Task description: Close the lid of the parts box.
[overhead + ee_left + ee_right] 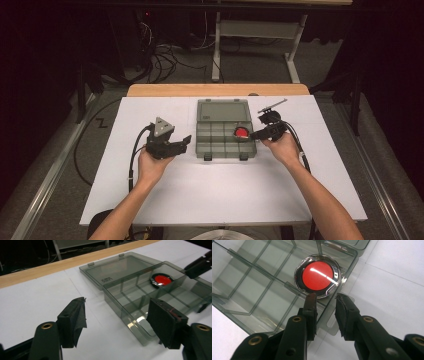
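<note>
A glossy, smoke-tinted clear plastic organiser box (pixel 130 293) is seen on a matt white table (pixel 215 190) edged with wood, holding a shiny red disc (pixel 317 275), possibly plastic-cased.

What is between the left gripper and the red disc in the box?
In the left gripper view, bare white table, then the box's clear wall and dividers, lie between the left gripper and the red disc.

disc (pixel 242 132) in box (pixel 210 150) right-hand compartment | lid (pixel 223 110) behind | left claw (pixel 186 142) apparently beside box
</note>
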{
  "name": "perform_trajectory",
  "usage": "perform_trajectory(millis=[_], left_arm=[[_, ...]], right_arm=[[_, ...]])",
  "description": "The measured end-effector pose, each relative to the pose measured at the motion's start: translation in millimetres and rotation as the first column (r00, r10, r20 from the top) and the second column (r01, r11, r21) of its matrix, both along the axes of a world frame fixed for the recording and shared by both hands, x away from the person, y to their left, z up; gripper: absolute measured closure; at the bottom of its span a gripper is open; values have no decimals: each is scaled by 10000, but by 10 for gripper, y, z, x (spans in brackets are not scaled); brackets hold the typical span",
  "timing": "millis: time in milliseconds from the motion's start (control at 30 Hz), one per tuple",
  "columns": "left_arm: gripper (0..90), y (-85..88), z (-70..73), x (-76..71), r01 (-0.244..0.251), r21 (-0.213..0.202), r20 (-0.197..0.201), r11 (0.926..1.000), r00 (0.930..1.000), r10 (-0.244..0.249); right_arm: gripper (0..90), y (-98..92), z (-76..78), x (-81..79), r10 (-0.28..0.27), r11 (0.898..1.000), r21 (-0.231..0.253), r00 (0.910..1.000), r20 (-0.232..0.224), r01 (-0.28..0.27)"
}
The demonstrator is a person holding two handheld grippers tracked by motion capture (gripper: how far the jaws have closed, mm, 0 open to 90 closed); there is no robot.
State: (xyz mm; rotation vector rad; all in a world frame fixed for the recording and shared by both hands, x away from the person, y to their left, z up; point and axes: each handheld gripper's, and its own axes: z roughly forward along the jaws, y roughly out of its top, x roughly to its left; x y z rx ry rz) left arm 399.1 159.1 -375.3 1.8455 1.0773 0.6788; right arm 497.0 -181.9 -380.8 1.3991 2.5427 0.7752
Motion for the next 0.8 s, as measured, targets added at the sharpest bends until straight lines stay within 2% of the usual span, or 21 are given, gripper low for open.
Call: perform_trajectory(millis=[100, 167, 200, 267, 300, 367, 600, 667, 700, 800], left_arm=[[352, -35, -1, 61, -44, 97, 44, 9999, 10000, 44], [352, -70, -5, 134, -77, 256, -106, 9996, 9999, 80], [340, -102, 1, 208, -140, 321, -382, 9994, 9992, 152], [336, -118, 9, 238, -179, 319, -477, 9993, 9987, 194], [349, -131, 17, 255, -208, 315, -392, 9993, 9990, 220], [365, -155, 40, 290, -148, 221, -270, 9996, 9995, 153], [417, -263, 82, 468, 115, 368, -742, 9993, 9972, -88], [449, -269, 77, 534, 297, 202, -1075, 9994, 9938, -274], [457, -268, 63, 588, 369, -122, -1394, 9992, 9895, -382], [468, -293, 47, 640, 340, -135, -1475, 9993, 9884, -356]], right_arm=[[731, 0, 1, 4, 12, 10000, -21, 10000, -15, -12], [731, 1, 1, 0, -32, 10000, -2, 10000, -24, 32], [733, -7, -6, -4, -2, 10000, 39, 10000, 48, 2], [738, -12, -5, 1, 8, 10000, 68, 10000, 11, -8], [738, -16, -4, 6, 5, 10000, 89, 10000, -17, -5], [739, -23, -7, 11, 11, 9999, 133, 10000, -35, -11], [739, -21, -6, 8, -38, 9999, 137, 10000, -54, 39], [739, -23, -6, 11, -42, 9999, 152, 10000, -87, 43], [739, -24, -6, 12, -37, 9999, 160, 10000, -92, 38], [738, -22, -7, 8, -26, 9999, 141, 10000, -44, 27]])
